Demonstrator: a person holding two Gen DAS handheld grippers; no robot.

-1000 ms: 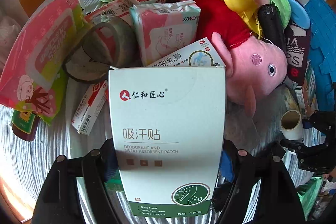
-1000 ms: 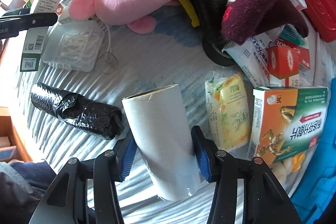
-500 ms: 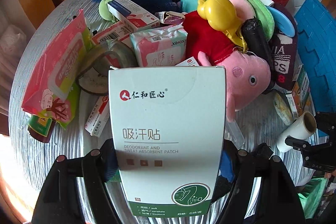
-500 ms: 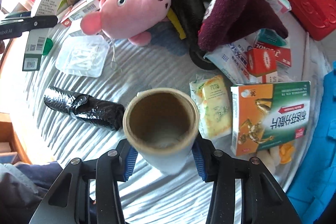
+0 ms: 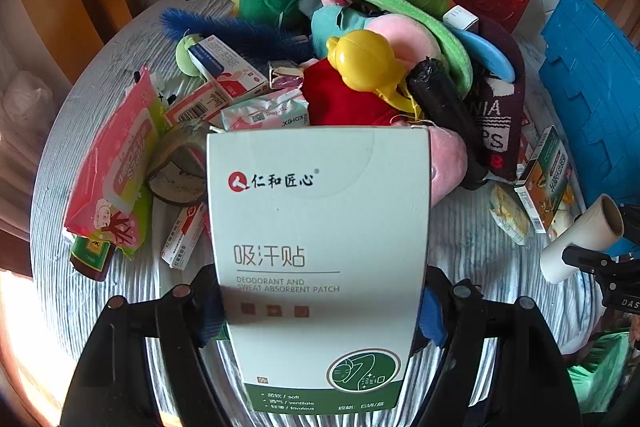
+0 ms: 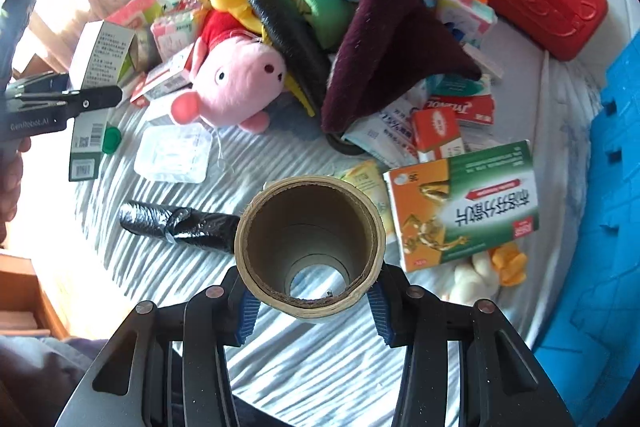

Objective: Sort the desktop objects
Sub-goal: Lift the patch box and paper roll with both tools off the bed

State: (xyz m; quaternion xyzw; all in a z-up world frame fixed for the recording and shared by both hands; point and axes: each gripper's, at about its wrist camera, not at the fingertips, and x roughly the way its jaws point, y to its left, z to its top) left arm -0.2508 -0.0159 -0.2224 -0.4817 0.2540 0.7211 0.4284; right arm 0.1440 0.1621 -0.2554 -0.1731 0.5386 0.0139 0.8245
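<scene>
Here, one box [image 5: 318,259], one tube [image 6: 310,247].

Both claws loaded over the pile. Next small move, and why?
Probably carry the white patch box in the left claw clear of the heap toward wherever boxes get grouped. It is clamped and lifted off the striped cloth, and the right claw holds the cardboard tube, so neither can pick anything more before unloading.
</scene>
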